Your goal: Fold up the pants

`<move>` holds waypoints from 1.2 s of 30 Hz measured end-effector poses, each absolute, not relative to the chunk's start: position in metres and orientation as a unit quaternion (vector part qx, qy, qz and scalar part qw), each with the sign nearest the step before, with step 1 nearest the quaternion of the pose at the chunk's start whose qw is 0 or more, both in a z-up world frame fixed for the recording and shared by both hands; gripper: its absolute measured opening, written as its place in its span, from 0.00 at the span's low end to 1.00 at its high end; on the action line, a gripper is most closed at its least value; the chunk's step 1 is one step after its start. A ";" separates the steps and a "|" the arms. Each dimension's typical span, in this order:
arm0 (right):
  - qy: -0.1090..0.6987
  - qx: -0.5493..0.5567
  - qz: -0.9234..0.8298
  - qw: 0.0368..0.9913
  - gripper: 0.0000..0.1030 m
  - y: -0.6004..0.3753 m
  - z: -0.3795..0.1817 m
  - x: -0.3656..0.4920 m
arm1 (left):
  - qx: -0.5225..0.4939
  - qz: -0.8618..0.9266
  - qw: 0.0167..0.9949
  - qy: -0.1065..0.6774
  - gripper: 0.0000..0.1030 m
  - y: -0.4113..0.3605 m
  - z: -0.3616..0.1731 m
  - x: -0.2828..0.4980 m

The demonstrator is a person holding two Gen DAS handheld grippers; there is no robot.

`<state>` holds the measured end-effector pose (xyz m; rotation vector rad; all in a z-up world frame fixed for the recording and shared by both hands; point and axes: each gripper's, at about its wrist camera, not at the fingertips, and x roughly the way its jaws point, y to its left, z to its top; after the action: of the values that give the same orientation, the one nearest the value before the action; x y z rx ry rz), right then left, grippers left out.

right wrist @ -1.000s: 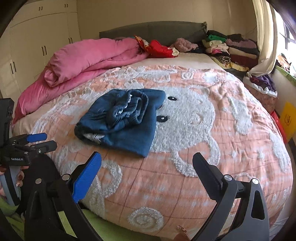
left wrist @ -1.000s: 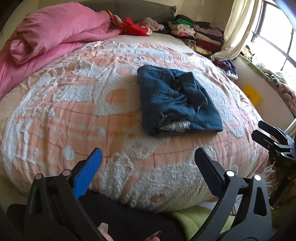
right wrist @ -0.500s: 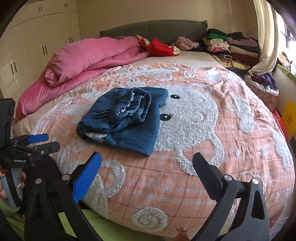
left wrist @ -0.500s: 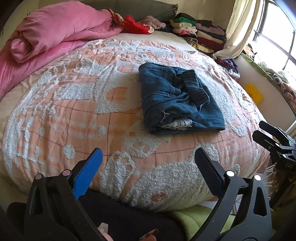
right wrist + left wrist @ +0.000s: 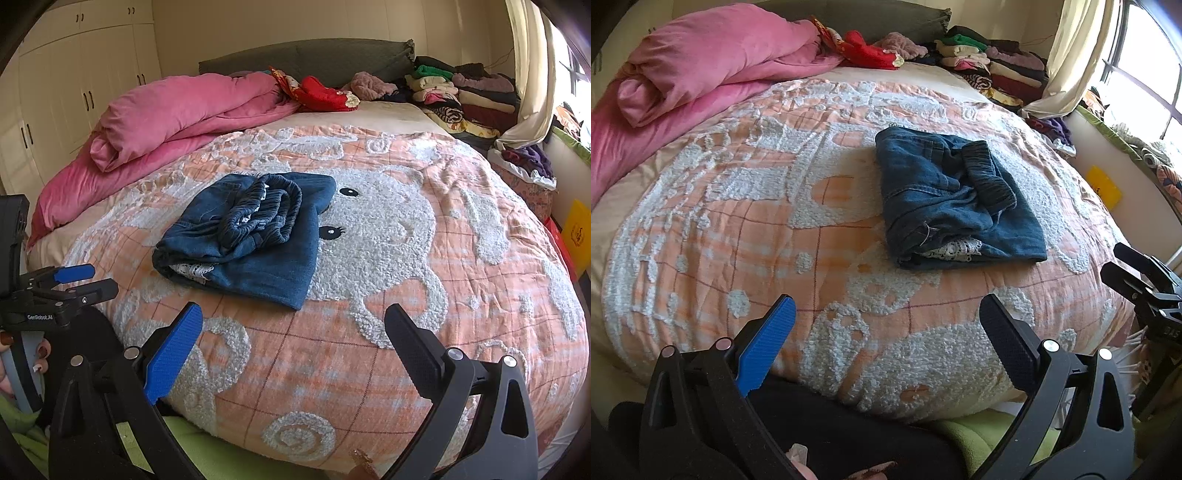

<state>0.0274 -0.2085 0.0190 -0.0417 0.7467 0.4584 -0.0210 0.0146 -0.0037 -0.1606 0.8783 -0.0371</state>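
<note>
Dark blue denim pants (image 5: 955,201) lie folded into a compact bundle on the orange and white quilt (image 5: 775,229), elastic waistband on top and white lace showing at the near edge. They also show in the right wrist view (image 5: 255,232). My left gripper (image 5: 886,328) is open and empty, held back at the bed's near edge, well short of the pants. My right gripper (image 5: 293,334) is open and empty, also at the near edge. Each gripper shows from the side in the other's view: the right one (image 5: 1126,269), the left one (image 5: 85,280).
A rolled pink duvet (image 5: 701,70) lies at the far left of the bed. Red cloth (image 5: 321,92) and stacks of folded clothes (image 5: 454,96) sit by the headboard. A curtain and window are at the right, cupboards (image 5: 74,74) at the left.
Both cameras have drifted slightly closer to the bed; the pants sit a little lower and larger in each view. The pants lie unmoved. Both grippers stay open.
</note>
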 end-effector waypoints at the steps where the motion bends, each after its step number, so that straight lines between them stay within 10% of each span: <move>1: 0.361 -0.021 0.222 0.905 0.95 -0.208 0.019 0.027 | -0.078 -0.018 0.902 0.425 0.91 0.014 -0.004 -0.021; 36: 0.362 -0.020 0.218 0.906 0.95 -0.212 0.020 0.026 | -0.075 -0.015 0.901 0.426 0.91 0.016 -0.003 -0.021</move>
<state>0.0262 -0.2117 0.0197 -0.0411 0.7483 0.4507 -0.0215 0.0159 -0.0029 -0.1561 0.8821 -0.0309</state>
